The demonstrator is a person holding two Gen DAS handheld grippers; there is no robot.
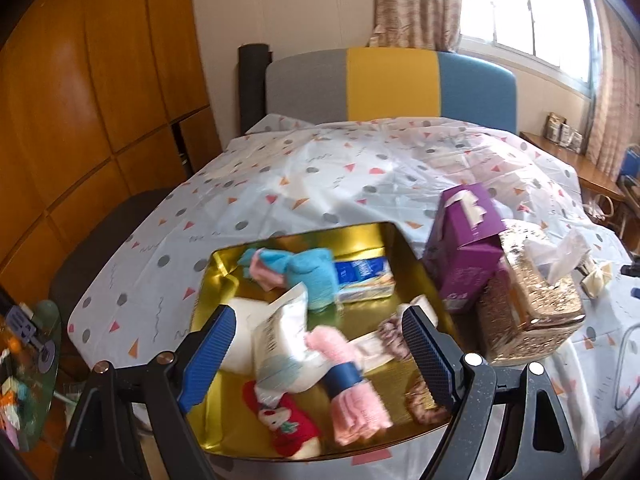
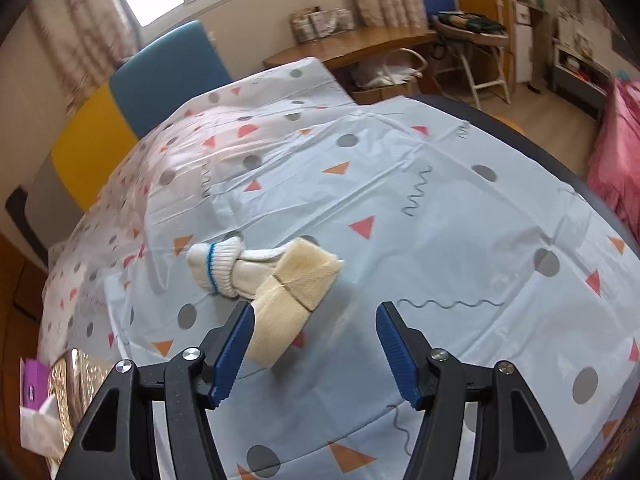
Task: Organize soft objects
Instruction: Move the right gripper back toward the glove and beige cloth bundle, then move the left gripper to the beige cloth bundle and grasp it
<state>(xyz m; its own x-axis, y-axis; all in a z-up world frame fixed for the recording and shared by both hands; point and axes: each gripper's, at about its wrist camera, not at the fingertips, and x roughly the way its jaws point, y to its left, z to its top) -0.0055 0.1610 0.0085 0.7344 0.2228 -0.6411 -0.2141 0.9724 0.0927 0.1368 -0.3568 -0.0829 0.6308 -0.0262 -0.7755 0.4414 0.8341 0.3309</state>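
Note:
In the left wrist view a shallow gold tray (image 1: 404, 252) lies on the patterned bed cover. It holds a light blue cloth bundle (image 1: 312, 276), a pink rolled towel with a blue band (image 1: 348, 392), a red sock (image 1: 292, 428), white packets (image 1: 280, 340) and a floral scrunchie (image 1: 394, 334). My left gripper (image 1: 318, 314) hovers open over the tray and holds nothing. In the right wrist view a cream furry roll (image 2: 292, 296) lies on the cover, joined to a white knitted piece with a blue stripe (image 2: 218, 266). My right gripper (image 2: 316, 308) is open, its left finger beside the roll and no pad pressing on it.
A purple box (image 1: 460, 252) and a glittery gold tissue box (image 1: 528, 300) stand right of the tray; the tissue box (image 2: 76, 376) also shows at lower left in the right wrist view. A grey, yellow and blue headboard (image 1: 392, 80) is behind. A wooden desk (image 2: 352, 46) and a chair (image 2: 476, 40) stand beyond the bed.

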